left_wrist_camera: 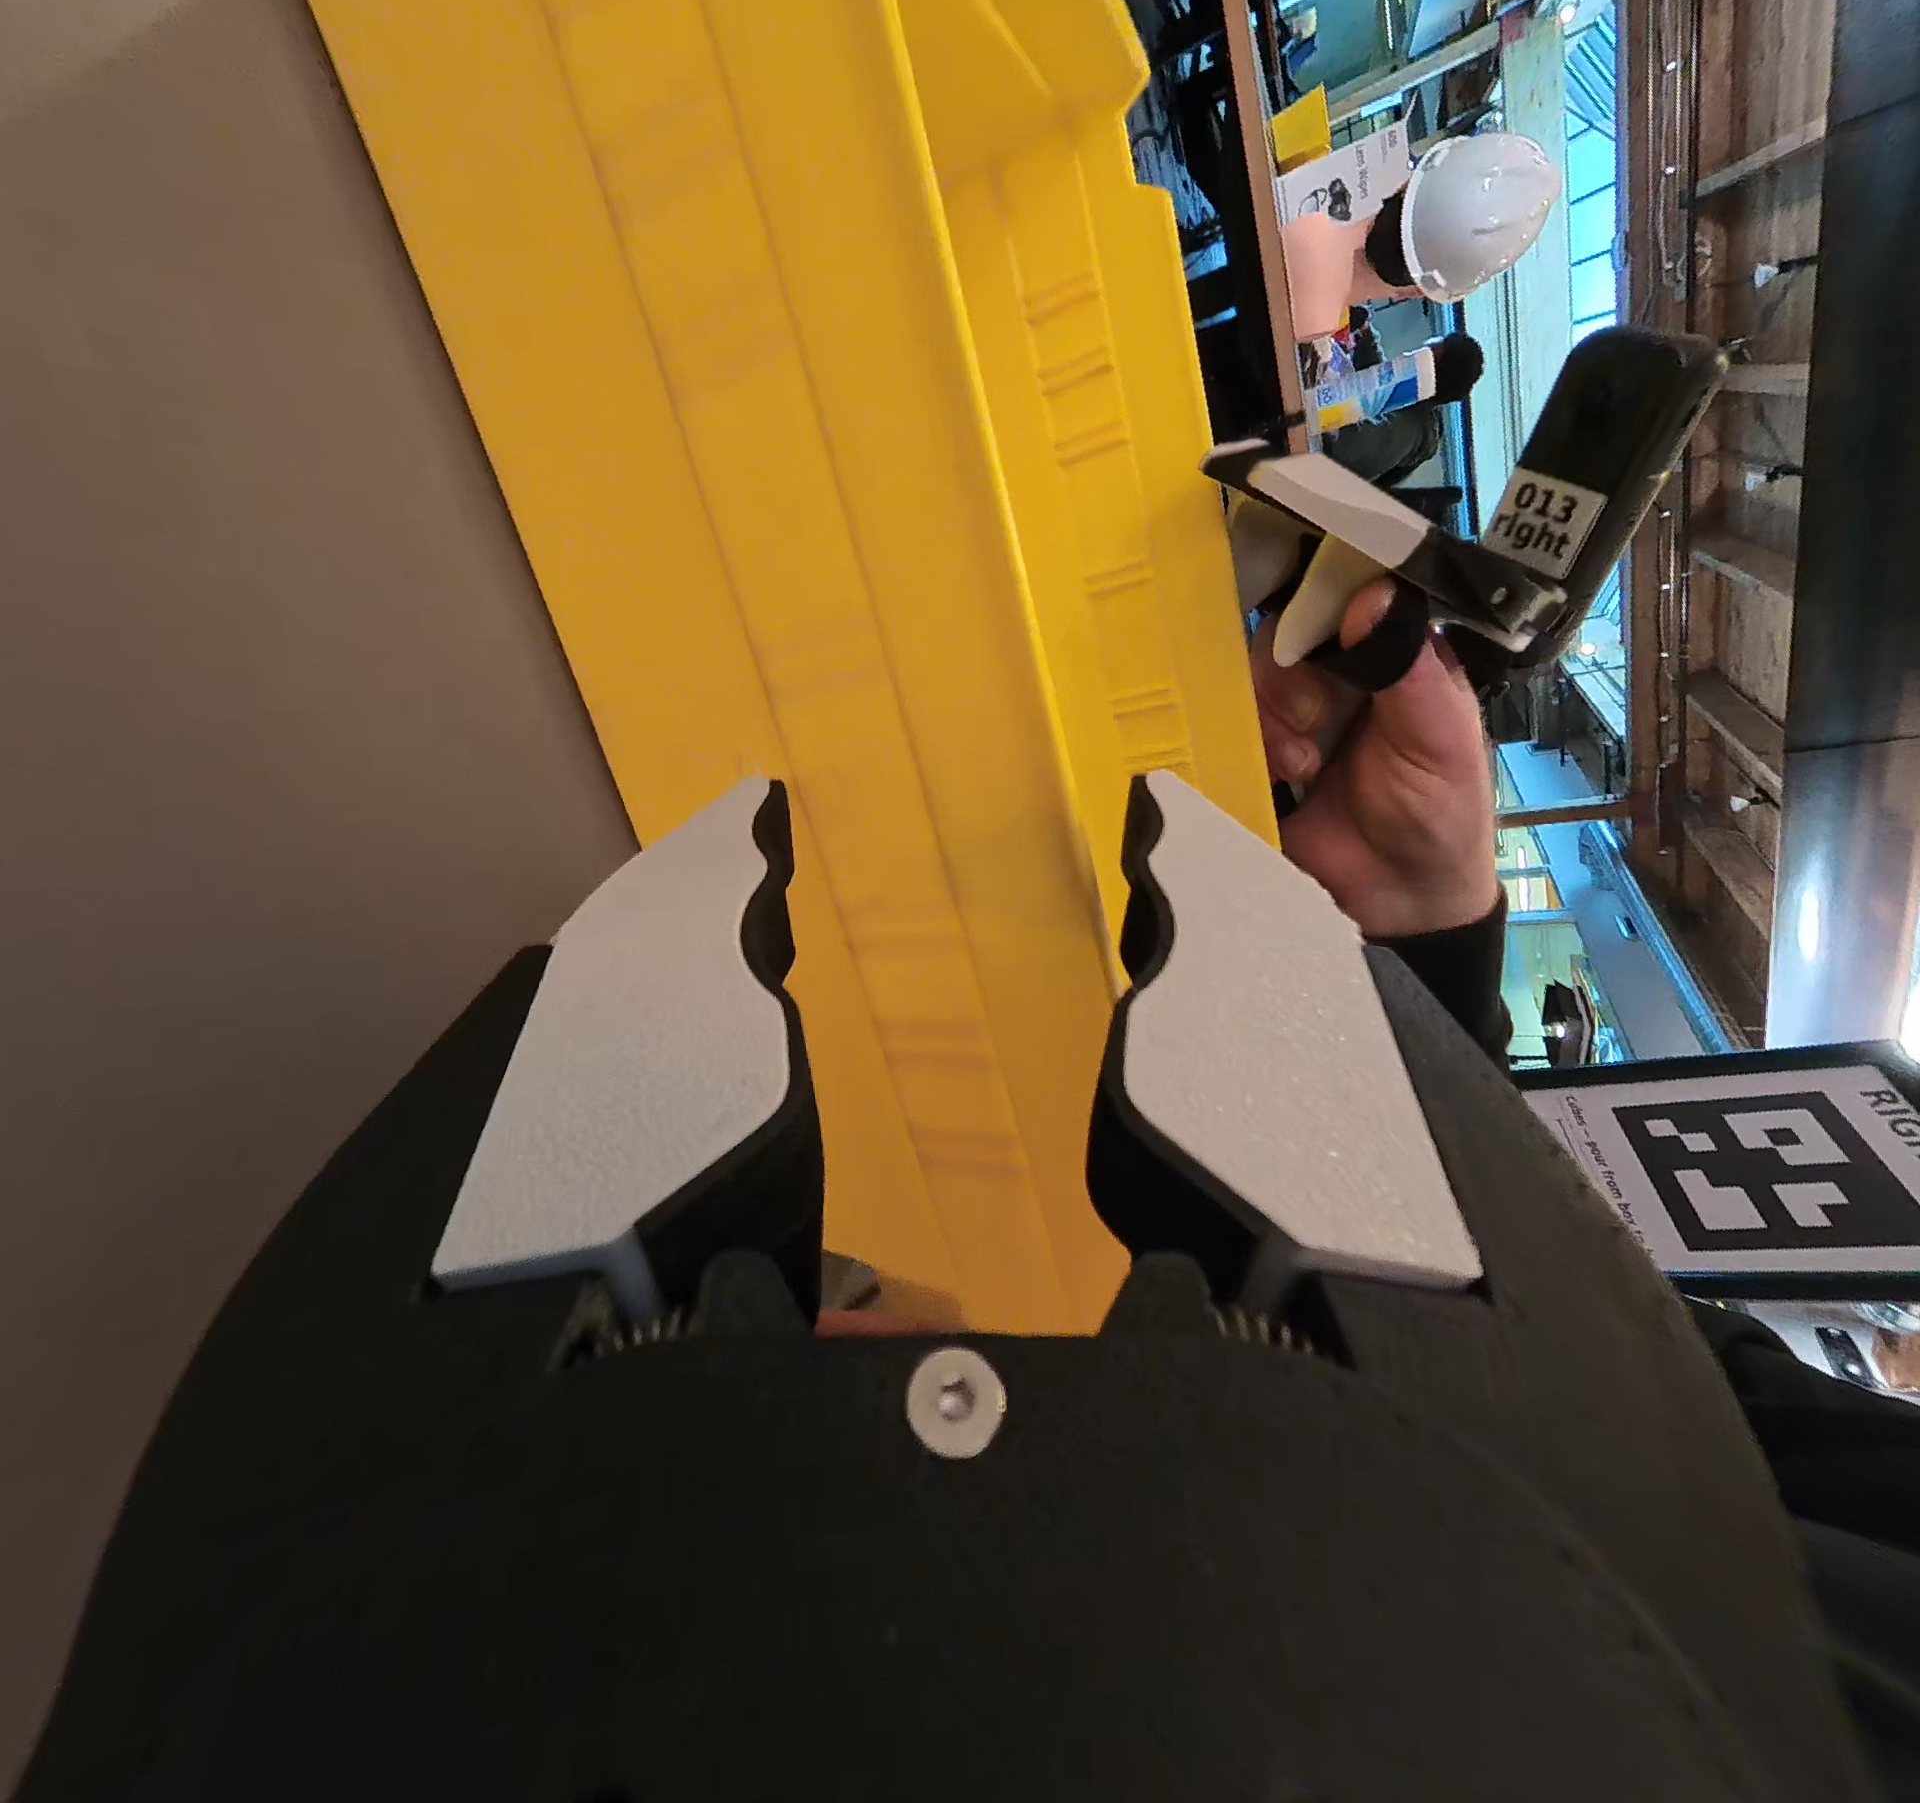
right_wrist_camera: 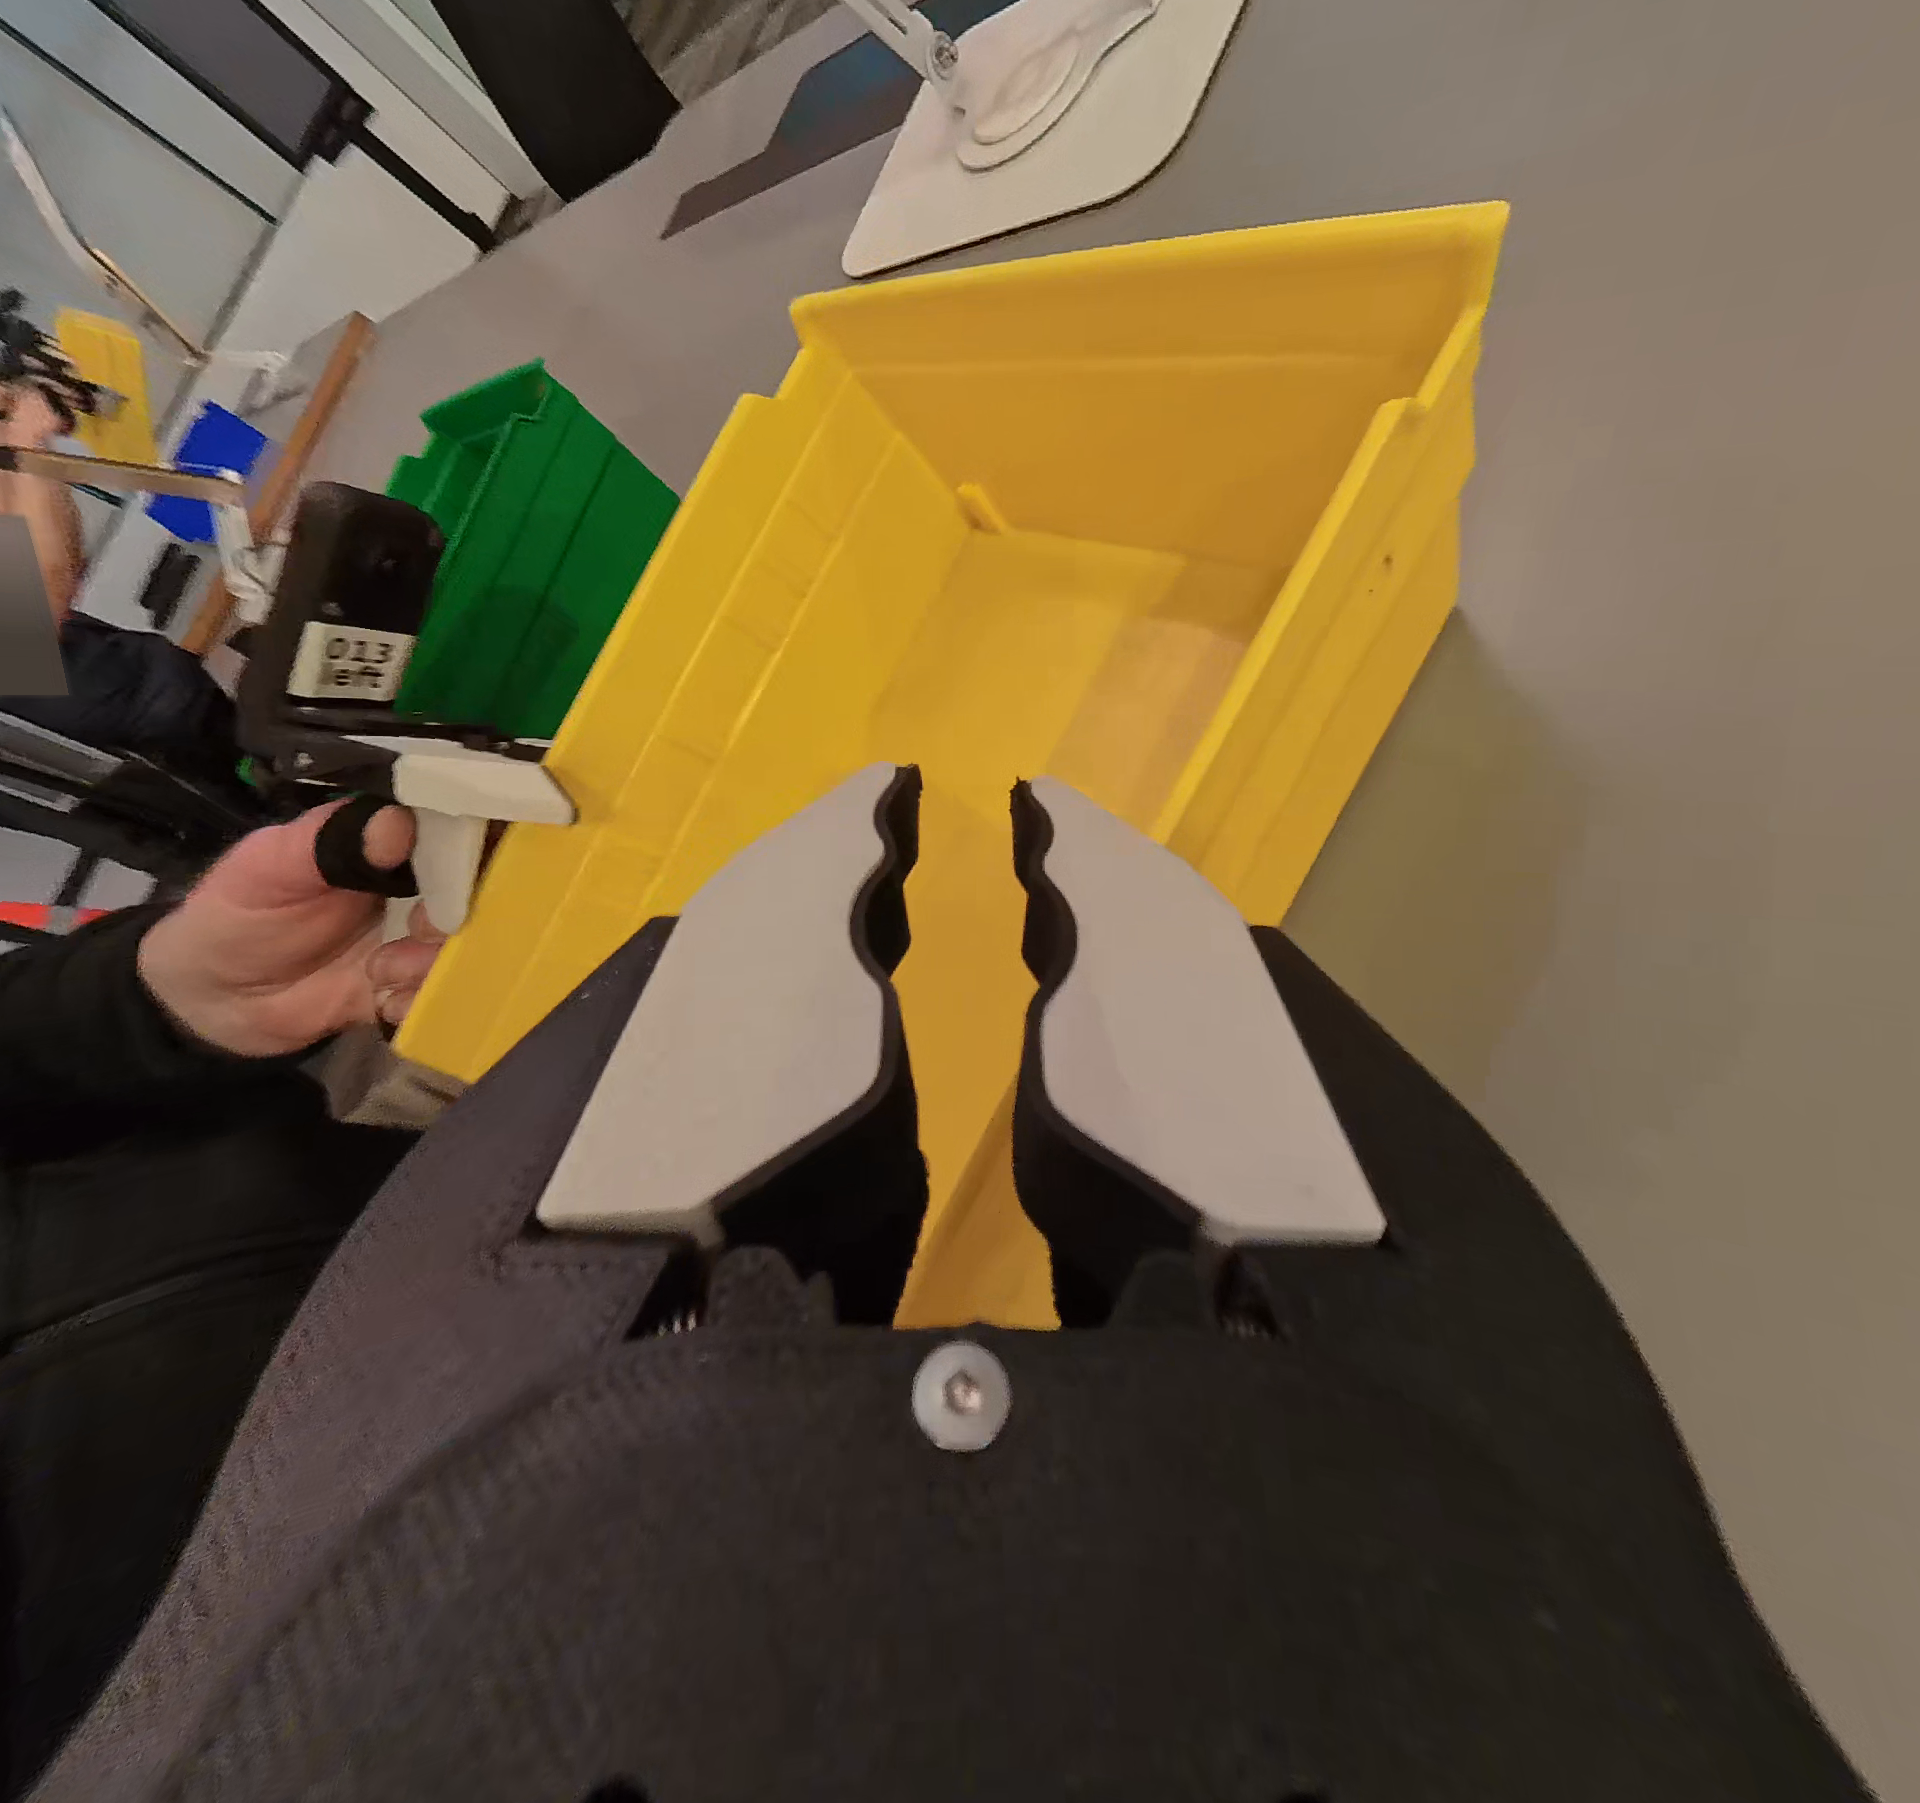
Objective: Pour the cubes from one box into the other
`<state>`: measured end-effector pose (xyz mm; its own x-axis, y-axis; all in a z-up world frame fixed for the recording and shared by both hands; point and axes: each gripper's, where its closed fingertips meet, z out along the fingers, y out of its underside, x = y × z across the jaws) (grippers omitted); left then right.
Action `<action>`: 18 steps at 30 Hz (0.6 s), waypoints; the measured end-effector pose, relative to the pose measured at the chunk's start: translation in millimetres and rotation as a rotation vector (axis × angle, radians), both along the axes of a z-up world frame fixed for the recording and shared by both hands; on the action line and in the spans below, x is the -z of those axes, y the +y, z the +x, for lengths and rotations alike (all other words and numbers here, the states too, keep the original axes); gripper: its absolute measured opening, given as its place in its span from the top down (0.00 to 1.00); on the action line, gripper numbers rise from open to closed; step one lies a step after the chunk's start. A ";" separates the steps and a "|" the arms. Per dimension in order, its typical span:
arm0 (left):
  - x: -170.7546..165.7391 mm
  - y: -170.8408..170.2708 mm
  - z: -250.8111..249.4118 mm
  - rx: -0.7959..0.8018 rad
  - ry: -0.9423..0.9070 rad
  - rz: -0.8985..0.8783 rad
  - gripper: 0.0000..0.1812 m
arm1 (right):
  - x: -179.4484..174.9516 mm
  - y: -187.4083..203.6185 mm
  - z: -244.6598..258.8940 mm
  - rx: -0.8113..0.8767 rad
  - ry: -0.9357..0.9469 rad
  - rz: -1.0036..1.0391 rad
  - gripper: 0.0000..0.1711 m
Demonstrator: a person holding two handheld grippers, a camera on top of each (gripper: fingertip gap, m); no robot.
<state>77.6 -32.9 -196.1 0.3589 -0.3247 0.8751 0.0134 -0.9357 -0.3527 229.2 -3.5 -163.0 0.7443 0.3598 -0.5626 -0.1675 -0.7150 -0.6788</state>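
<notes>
A yellow box [right_wrist_camera: 1143, 423] stands on the grey table [right_wrist_camera: 1683, 403], and its inside shows no cubes. My right gripper [right_wrist_camera: 966, 787] is shut on its near wall. In the left wrist view my left gripper [left_wrist_camera: 956, 808] straddles the ribbed rim of the yellow box [left_wrist_camera: 727, 351] and grips it. The left gripper [right_wrist_camera: 499, 787] also shows in the right wrist view, at the box's left wall. The right gripper [left_wrist_camera: 1309, 506] shows at the far wall in the left wrist view. A green box [right_wrist_camera: 540, 548] stands behind the yellow one on the left. I see no cubes.
A white monitor-stand base [right_wrist_camera: 1049, 112] sits on the table beyond the yellow box. A card with a black-and-white marker [left_wrist_camera: 1745, 1182] lies near the person's arm. A white hard hat [left_wrist_camera: 1475, 215] and shelves show in the background.
</notes>
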 end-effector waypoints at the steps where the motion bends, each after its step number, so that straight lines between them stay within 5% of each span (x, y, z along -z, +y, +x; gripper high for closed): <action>1: 0.1 -1.0 1.8 0.000 0.003 0.007 0.66 | 1.3 3.4 2.2 0.005 -0.033 0.006 0.94; 10: -12.7 -6.0 0.7 0.037 0.016 0.116 0.58 | -7.4 8.0 8.7 0.009 -0.081 0.023 0.81; 18: -70.5 12.8 -64.3 -0.013 0.068 0.375 0.58 | -60.9 -0.2 -28.4 -0.074 -0.289 0.197 0.77</action>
